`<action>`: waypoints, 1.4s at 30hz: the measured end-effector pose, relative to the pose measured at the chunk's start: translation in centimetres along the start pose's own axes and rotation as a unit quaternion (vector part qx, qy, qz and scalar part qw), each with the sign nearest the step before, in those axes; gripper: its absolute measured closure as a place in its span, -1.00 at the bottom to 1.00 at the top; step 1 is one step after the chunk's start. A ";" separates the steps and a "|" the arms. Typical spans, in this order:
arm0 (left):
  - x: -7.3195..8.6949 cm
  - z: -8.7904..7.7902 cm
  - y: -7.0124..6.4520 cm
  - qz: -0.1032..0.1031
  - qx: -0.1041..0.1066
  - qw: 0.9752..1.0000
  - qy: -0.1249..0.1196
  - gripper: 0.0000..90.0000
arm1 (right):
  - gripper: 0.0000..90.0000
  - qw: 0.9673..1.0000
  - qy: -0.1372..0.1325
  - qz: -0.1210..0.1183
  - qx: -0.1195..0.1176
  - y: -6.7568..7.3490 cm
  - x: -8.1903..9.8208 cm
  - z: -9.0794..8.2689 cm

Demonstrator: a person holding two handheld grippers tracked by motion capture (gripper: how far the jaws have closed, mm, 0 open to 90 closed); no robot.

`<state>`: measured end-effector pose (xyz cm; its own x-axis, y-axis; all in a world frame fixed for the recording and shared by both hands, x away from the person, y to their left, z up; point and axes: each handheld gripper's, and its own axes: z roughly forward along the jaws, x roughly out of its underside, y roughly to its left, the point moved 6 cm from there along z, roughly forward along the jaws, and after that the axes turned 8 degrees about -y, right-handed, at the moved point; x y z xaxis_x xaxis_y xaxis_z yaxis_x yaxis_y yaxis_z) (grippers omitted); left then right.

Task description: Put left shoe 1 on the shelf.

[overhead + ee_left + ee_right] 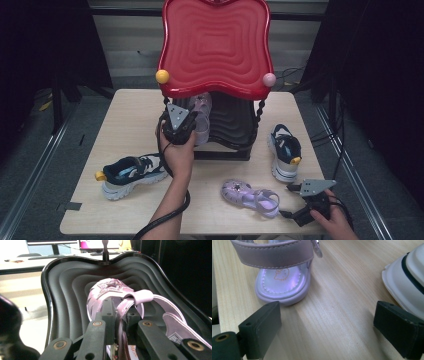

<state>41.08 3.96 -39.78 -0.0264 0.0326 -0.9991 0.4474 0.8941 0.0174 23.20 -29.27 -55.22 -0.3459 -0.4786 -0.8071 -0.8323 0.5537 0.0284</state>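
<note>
Resting in the black tray [62, 290], lilac sandal [112, 290] clamped between left gripper [117, 315] jaws.

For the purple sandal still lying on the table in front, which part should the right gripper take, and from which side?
Probably the heel strap. The purple sandal lies flat on its sole with its heel end toward the right gripper, whose jaws stand open just behind it. In the right gripper view the heel strap arches clear above the insole, so one jaw could pass under it. Come in level from the heel end; the toe points away.
</note>
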 end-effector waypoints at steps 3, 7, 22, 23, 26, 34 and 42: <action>-0.1 0.5 -0.2 0.000 -0.004 1.000 -0.005 0.83 | -0.85 1.000 0.000 0.000 0.000 0.0 0.0 0.0; -0.2 1.2 -0.7 0.006 -0.009 1.000 -0.010 0.83 | -0.85 1.000 0.000 0.000 0.000 0.0 0.0 0.0; -0.1 3.1 -1.1 0.037 -0.043 0.998 -0.030 0.83 | -0.85 1.000 0.000 0.000 0.000 0.0 0.0 0.0; 0.0 3.3 -1.0 0.037 -0.047 0.998 -0.028 0.83 | -0.85 1.000 0.000 0.000 0.000 0.0 0.0 0.0; 0.2 3.6 -0.7 0.031 -0.053 0.998 -0.029 0.83 | -0.85 1.000 0.000 0.000 0.000 0.0 0.0 0.0; 0.5 4.0 -0.7 0.041 -0.056 0.997 -0.029 0.82 | -0.85 1.000 0.000 0.000 0.000 0.0 0.0 0.0; 1.1 3.9 -0.8 0.048 -0.053 0.997 -0.009 0.79 | -0.85 1.000 0.000 0.000 0.000 0.0 0.0 0.0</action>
<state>44.14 1.54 -41.06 0.0292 0.1130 -0.9932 0.3501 0.9295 0.1160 23.19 -29.26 -55.21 -0.3466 -0.4785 -0.8068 -0.8319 0.5541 0.0288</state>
